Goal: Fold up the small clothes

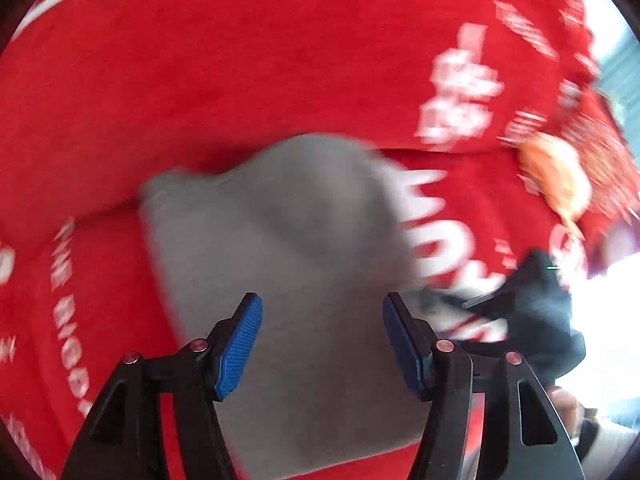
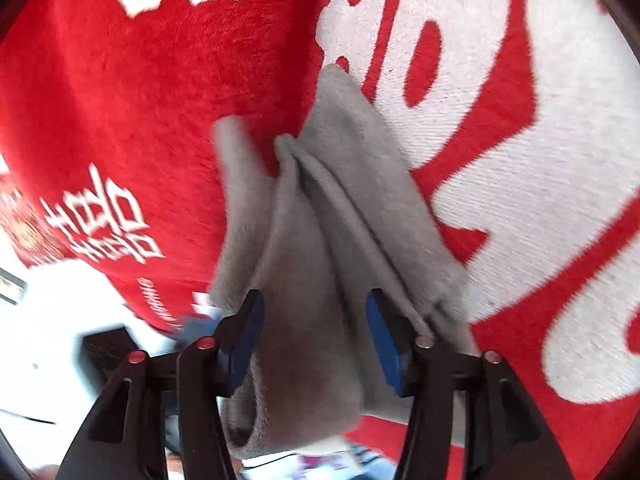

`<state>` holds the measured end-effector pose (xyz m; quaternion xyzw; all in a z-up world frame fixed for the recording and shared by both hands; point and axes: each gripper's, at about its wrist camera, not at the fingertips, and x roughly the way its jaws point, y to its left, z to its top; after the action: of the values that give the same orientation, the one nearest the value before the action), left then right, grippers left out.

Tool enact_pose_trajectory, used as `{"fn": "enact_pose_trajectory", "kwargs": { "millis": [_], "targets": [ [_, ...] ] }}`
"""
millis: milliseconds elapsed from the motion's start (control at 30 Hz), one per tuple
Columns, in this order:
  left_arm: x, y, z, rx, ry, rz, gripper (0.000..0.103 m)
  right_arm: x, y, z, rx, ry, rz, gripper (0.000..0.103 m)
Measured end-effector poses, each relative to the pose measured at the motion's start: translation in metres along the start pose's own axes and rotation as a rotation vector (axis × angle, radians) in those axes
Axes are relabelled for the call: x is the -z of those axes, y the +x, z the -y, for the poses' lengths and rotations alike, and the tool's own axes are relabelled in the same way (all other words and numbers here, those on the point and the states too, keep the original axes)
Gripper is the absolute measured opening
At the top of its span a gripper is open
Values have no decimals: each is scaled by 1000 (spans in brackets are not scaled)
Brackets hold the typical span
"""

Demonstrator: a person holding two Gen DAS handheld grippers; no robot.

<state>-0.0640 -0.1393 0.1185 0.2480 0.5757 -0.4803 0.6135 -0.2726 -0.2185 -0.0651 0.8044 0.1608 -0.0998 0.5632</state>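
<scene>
The left tongs (image 1: 322,340) stood spread above a grey cloth (image 1: 280,248), blue pads (image 1: 240,344) clear of it on either side. The cloth lay on a red blanket (image 1: 200,80) with white lettering, running ahead of the fingertips. The right tongs (image 2: 316,336) were spread too; the cloth (image 2: 316,240) hung bunched in folds between the pads (image 2: 384,344), which did not press on it, and ran forward from them over the blanket (image 2: 140,100). Both views were blurred.
</scene>
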Motion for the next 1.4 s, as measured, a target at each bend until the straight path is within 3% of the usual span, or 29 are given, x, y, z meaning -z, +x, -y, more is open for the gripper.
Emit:
{"fn": "enact_pose_trajectory", "kwargs": {
  "millis": [33,133,233,267,300,333,400,533,633,700,767,867,1000,1067,1133,1233,1300,1400],
  "targets": [
    [5,4,-16,-33,-48,-22,64,-4,-6,3,-34,20,-2,72],
    [24,18,-57,-95,-162,-70,64,-10,-24,7,-113,65,5,74],
    [39,30,-76,-85,-222,-89,67,-4,-27,0,-14,18,-50,74],
    [41,31,-78,-85,-236,-80,76,-5,-18,-7,47,-23,-83,64],
    [41,31,-78,-107,-241,-77,77,-5,-6,-18,118,-72,-111,49],
    [40,29,-77,-111,-235,-70,77,-4,5,-30,180,-122,-134,20],
    [38,23,-73,-101,-223,-59,77,3,17,-58,294,-274,-149,19],
    [37,16,-62,-102,-144,-47,77,25,1,-102,309,-453,-104,19],
    [45,30,-57,-95,-124,-90,78,25,-12,-83,409,-433,-77,19],
    [52,39,-57,-96,-129,-110,87,19,-4,-64,487,-387,-97,19],
    [54,38,-59,-101,-147,-104,88,13,-2,-54,472,-361,-113,21],
    [54,29,-59,-127,-144,-96,88,12,-5,-67,515,-371,-95,31],
    [59,12,-60,-184,-90,-85,88,25,-27,-89,622,-433,-16,34],
    [64,9,-60,-189,-82,-95,88,34,-38,-99,610,-475,-9,30],
    [74,10,-60,-184,-80,-117,88,47,-45,-102,565,-509,-54,23],
    [92,22,-58,-192,-80,-158,88,72,-28,-112,564,-575,-147,21],
    [105,30,-56,-193,-83,-176,88,84,-15,-111,603,-615,-191,21],
    [117,36,-56,-190,-103,-198,88,88,-6,-84,779,-669,-244,13]
  ]
}}
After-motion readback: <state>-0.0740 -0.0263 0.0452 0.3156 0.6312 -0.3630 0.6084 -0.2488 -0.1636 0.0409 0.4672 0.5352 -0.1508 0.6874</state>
